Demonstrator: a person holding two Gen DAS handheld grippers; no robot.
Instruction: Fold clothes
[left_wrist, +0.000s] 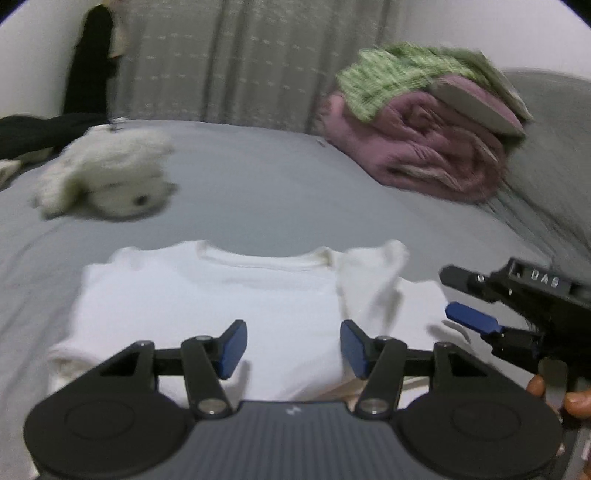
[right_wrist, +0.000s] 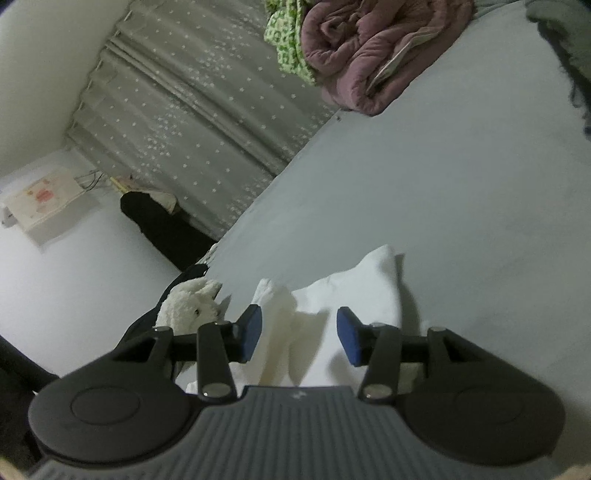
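Two grippers hang over a white T-shirt (left_wrist: 207, 295) spread flat on a grey bed (left_wrist: 258, 199), its neckline toward the far side. The left gripper (left_wrist: 293, 349) sits low above the near part of the shirt with its blue-padded fingers (left_wrist: 234, 349) spread apart and nothing between them. The right gripper (right_wrist: 299, 334) is over the shirt's right side, where the sleeve (left_wrist: 373, 280) is folded inward across the body; its fingers (right_wrist: 349, 336) are likewise parted and hold no cloth. In the left wrist view the right gripper (left_wrist: 458, 295) enters from the right edge, with the person's fingertips (left_wrist: 576, 402) visible beneath it.

Farther back on the bed, a white plush toy (left_wrist: 107, 177) lies on its side to the left, well apart from the shirt. To the right, near the headboard end, a rolled mauve quilt (left_wrist: 417, 147) carries a green patterned blanket (left_wrist: 399, 77) on top. A grey star-dotted curtain (right_wrist: 192, 110) hangs behind the bed, and a dark garment (left_wrist: 90, 59) hangs against the wall in the left corner. Motion blur softens much of the left wrist view.
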